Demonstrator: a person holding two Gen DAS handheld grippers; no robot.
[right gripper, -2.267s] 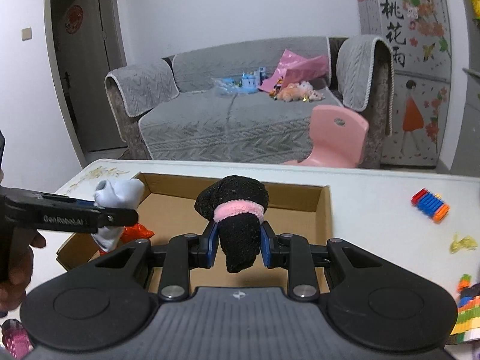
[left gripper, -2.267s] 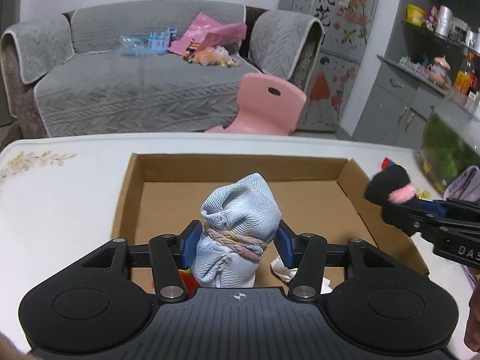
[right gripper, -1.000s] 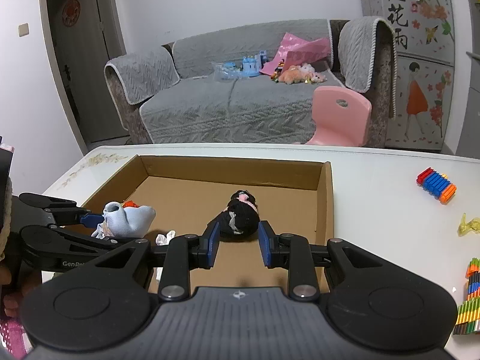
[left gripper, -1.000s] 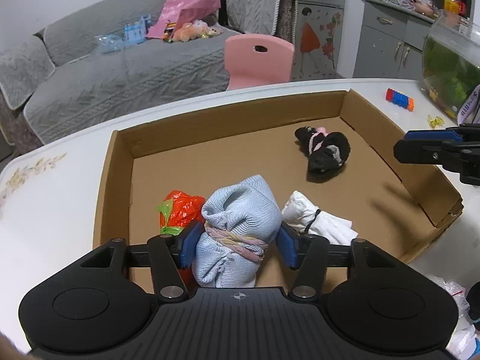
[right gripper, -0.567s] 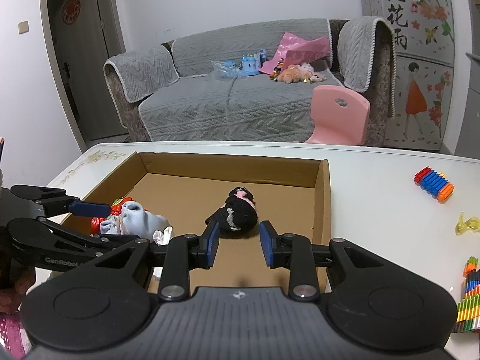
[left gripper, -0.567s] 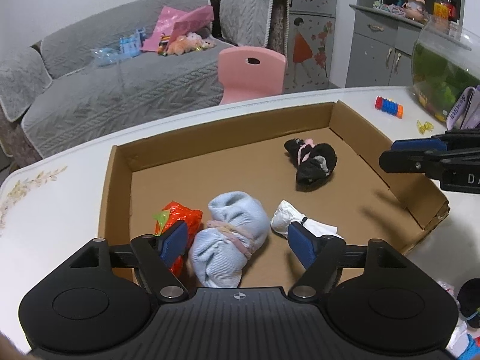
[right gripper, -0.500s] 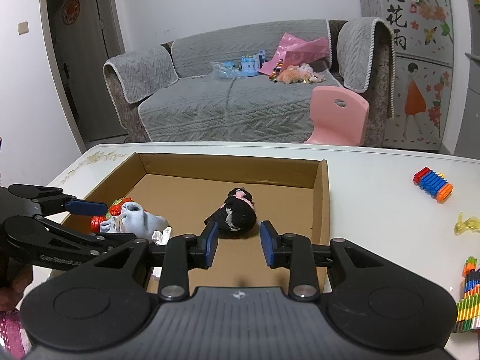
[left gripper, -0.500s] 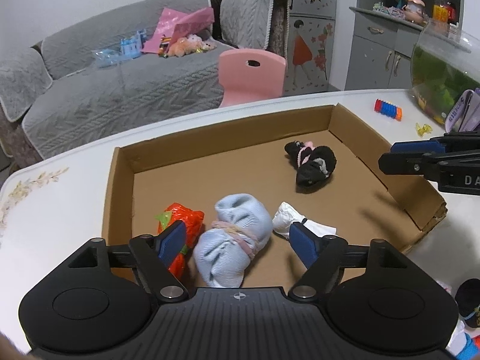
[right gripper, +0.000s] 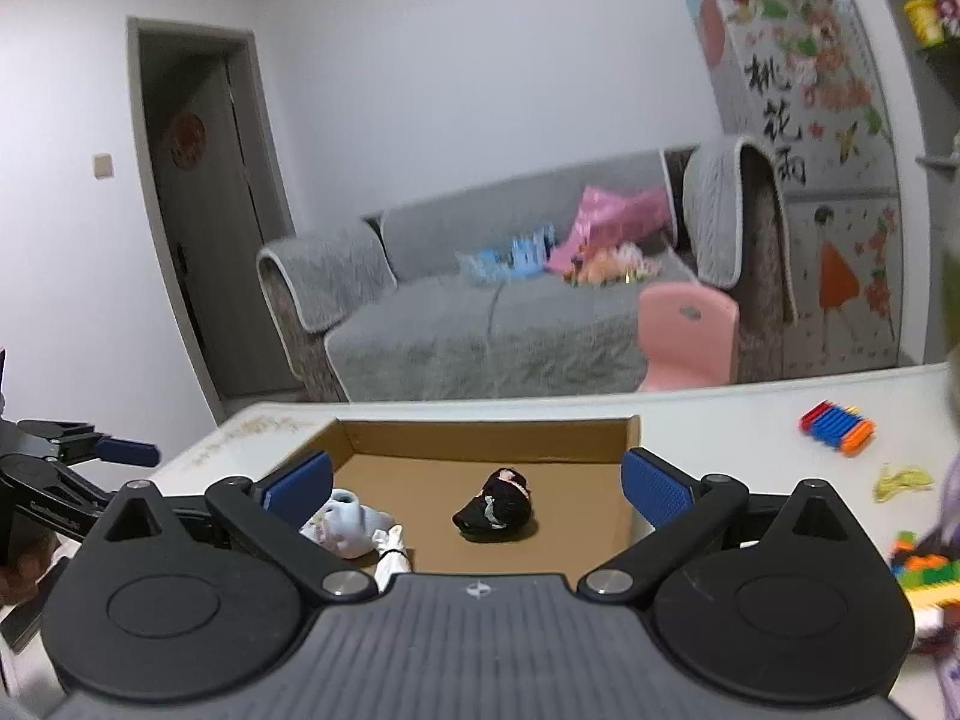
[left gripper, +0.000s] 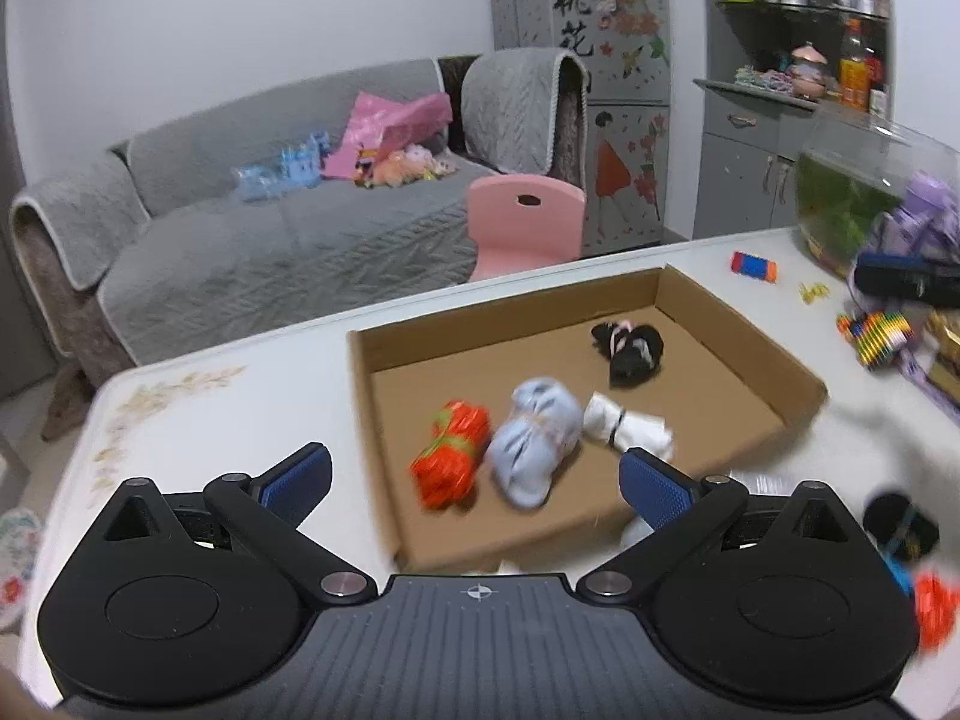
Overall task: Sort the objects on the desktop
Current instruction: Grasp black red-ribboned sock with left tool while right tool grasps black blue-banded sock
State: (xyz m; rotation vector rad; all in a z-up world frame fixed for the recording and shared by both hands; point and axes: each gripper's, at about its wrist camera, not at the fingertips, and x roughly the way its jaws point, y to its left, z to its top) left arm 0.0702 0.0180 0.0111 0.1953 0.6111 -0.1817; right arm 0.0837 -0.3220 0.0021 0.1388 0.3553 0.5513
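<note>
Left wrist view looks down on a shallow cardboard tray [left gripper: 738,324] lying on a white table [left gripper: 240,420]. The left gripper [left gripper: 474,480] has its jaws spreading wide, with nothing pressed between them; the near left corner of the tray sits in the gap. Inside the tray, an orange bundle [left gripper: 450,459], a pale blue sock roll [left gripper: 537,438] and a white roll [left gripper: 627,426] lie touching side by side along the near wall, at 12 o'clock from the gripper. A black sock roll [left gripper: 630,351] lies apart from them, toward the far right corner at 1 o'clock, with bare cardboard floor all around it. The tray's walls are low and its right wall runs out toward 2 o'clock. Bare tabletop stretches from 9 to 11 o'clock, up to the table's far edge. Past the right wall, at 2 to 3 o'clock, the table is crowded: a striped block [left gripper: 753,267], a coloured brick pile [left gripper: 876,336], and another black roll [left gripper: 900,525] near the front edge.

Right wrist view shows the right gripper [right gripper: 474,483] with its jaws likewise opening and nothing gripped, the black roll lying on the tray floor beyond them at 12 o'clock.
</note>
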